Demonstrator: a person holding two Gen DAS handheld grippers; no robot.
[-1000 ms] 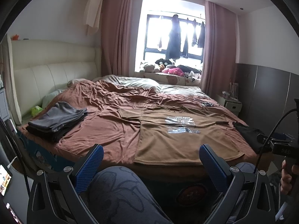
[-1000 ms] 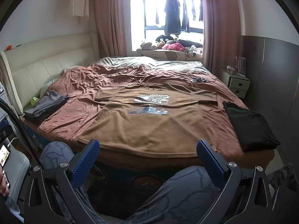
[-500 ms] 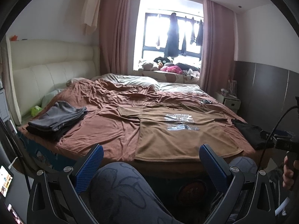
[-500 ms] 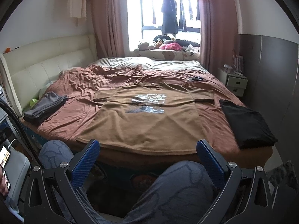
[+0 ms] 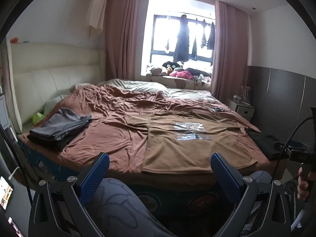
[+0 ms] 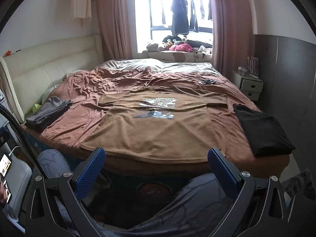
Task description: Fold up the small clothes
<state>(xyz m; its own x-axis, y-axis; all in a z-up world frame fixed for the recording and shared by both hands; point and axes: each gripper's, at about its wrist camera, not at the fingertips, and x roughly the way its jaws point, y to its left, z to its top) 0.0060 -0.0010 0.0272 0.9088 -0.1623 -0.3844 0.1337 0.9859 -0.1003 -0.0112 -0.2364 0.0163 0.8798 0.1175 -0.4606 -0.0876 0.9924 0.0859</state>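
Here: brown T-shirt (image 6: 154, 130) flat, smooth | bedsheet (image 6: 83, 118) wrinkled | jaws wide.

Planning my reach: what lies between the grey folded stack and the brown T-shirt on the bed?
Only rumpled brown bedsheet lies between the grey folded stack and the brown T-shirt; nothing rests on it. Both wrist views show it.

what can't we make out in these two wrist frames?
- Print text on the brown T-shirt: too small, glare-washed in both views.
- Small dark item past the shirt: too small to identify.
- Gray folded stack: garment count unclear.
- Black garment: cut off by the right gripper's handle in the left view.
- Outside the window: overexposed.
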